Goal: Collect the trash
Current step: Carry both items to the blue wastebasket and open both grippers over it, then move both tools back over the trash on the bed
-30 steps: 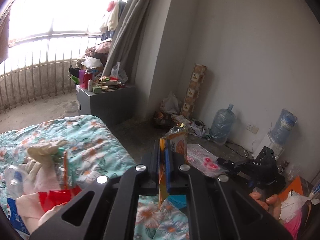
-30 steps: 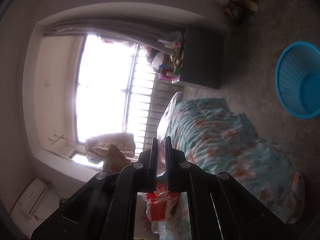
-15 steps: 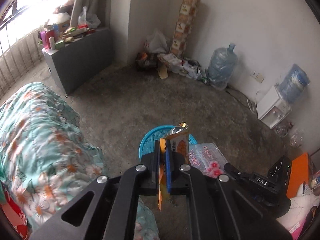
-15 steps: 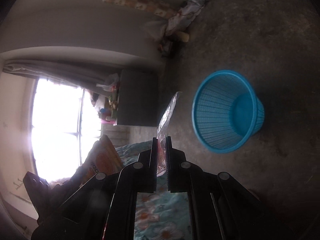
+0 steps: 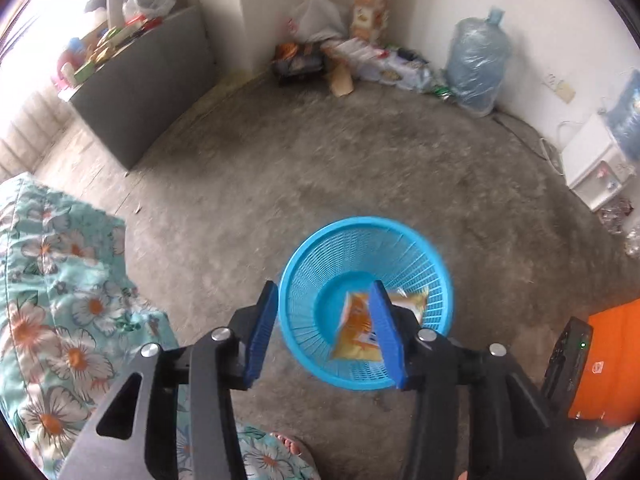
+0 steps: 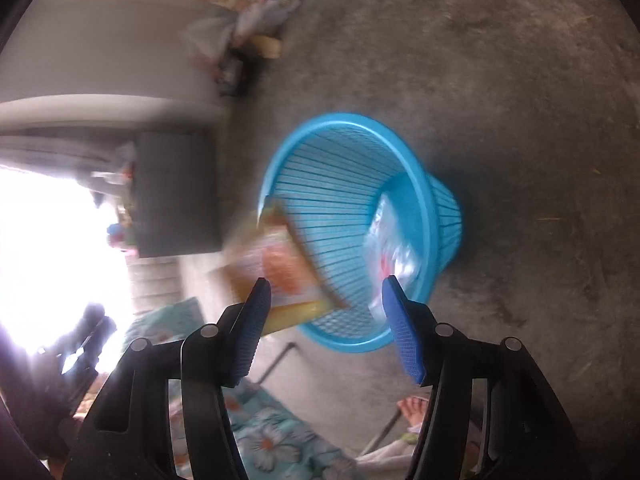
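- The concrete floor (image 5: 224, 216) spread around the blue basket (image 5: 320, 256), which stood upright on it and served as the landmark for everything else.
- The bed (image 5: 60, 300), under a floral cover, lay to the left of the basket in the left wrist view, apart from it.
- A grey cabinet (image 5: 148, 92) stood well beyond the basket to the left, against the wall; a large water bottle (image 5: 478, 68) stood well beyond it to the right.
- An orange box (image 5: 616, 360) sat to the right of the basket, near the picture's edge.
- The left gripper (image 5: 326, 332) hung above the basket's near rim, its jaws spread and gripping nothing; they had just been opening, with nothing pressed between the blue pads.
- The right gripper (image 6: 324, 324) was likewise above the basket's near rim, jaws apart and empty, having just been opening too.
- The orange snack wrapper (image 5: 356, 328) lay inside the basket on its bottom in the left wrist view, below the left gripper and free of its pads; in the right wrist view it appeared blurred at the basket's left rim (image 6: 280, 268).
- The clear plastic wrapper (image 6: 390, 248) was inside the basket against its right wall, blurred, beyond the right gripper's right finger and not touching it.
- A person's bare toes (image 6: 414, 406) showed on the floor on the near side of the basket.
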A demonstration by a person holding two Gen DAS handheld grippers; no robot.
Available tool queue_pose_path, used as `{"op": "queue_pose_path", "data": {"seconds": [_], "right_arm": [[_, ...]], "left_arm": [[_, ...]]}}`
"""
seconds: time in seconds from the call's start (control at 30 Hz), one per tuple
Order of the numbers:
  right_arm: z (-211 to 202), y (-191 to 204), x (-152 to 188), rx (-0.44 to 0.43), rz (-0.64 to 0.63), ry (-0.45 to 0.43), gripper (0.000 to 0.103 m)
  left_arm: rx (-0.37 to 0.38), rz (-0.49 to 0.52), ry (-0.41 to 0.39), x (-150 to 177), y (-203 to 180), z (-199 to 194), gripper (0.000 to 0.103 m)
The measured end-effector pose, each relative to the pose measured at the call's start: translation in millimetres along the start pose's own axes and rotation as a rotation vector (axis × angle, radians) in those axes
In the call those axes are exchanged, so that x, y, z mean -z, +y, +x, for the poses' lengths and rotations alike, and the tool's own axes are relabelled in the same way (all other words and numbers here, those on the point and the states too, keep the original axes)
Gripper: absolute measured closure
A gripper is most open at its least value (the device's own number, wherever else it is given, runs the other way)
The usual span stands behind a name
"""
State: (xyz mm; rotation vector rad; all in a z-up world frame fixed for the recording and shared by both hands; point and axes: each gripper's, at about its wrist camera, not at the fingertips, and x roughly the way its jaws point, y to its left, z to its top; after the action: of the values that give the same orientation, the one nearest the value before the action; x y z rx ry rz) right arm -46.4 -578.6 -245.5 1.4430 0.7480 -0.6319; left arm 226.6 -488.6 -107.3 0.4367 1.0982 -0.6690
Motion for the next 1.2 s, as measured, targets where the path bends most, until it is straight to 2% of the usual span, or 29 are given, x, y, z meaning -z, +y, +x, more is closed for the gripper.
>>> {"op": "queue_pose_path", "data": {"seconds": [0.13, 0.27, 0.43, 0.6, 0.73, 0.83, 0.87, 0.9, 0.97, 1.03, 1.1, 1.2], "right_arm": [[-9.1, 0.1, 8.7, -0.017, -0.002, -0.023, 0.045], [-25.4, 12.7, 22.9, -0.01, -0.058, -0.058, 0.044], [-41.3, 46.6, 37.2, -0.002, -0.186, -0.115, 0.042], [-78.5, 99.0, 68.3, 0.025, -0.377, -0.19, 0.03], [-111.0, 141.7, 100.1, 0.063, -0.52, -0.271, 0.018], [-131.1, 172.5, 129.0, 0.096, -0.636, -0.322, 0.009], [-134.4, 180.6, 137.3, 0.103, -0.672, -0.336, 0.008], [-139.0, 189.4, 148.2, 0.114, -0.712, -0.351, 0.008], [-143.2, 203.3, 165.7, 0.143, -0.782, -0.373, 0.008], [-143.3, 216.6, 182.8, 0.178, -0.847, -0.392, 0.008], [-143.3, 229.3, 202.3, 0.212, -0.91, -0.42, 0.008], [-145.1, 243.5, 232.5, 0.215, -1.027, -0.446, 0.008]], "left_arm": [[0.01, -0.027, -0.025, 5.1, 10.1, -11.9, 0.053], [0.038, -0.035, -0.077, 9.9, 16.6, -43.4, 0.051], [0.127, -0.033, -0.184, 25.2, 24.1, -115.2, 0.045], [0.205, -0.018, -0.322, 54.5, 41.2, -198.7, 0.041], [0.182, -0.034, -0.411, 86.7, 65.5, -251.2, 0.038], [0.179, -0.042, -0.421, 111.9, 86.0, -277.9, 0.038], [0.182, -0.05, -0.422, 120.5, 93.7, -284.9, 0.036], [0.183, -0.061, -0.428, 131.0, 104.3, -293.0, 0.028], [0.171, -0.083, -0.448, 148.5, 121.4, -306.9, 0.02], [0.138, -0.11, -0.49, 169.6, 139.6, -324.8, 0.016], [0.094, -0.137, -0.521, 187.4, 157.6, -343.2, 0.007], [0.056, -0.18, -0.564, 212.4, 184.2, -365.0, 0.005]]}}
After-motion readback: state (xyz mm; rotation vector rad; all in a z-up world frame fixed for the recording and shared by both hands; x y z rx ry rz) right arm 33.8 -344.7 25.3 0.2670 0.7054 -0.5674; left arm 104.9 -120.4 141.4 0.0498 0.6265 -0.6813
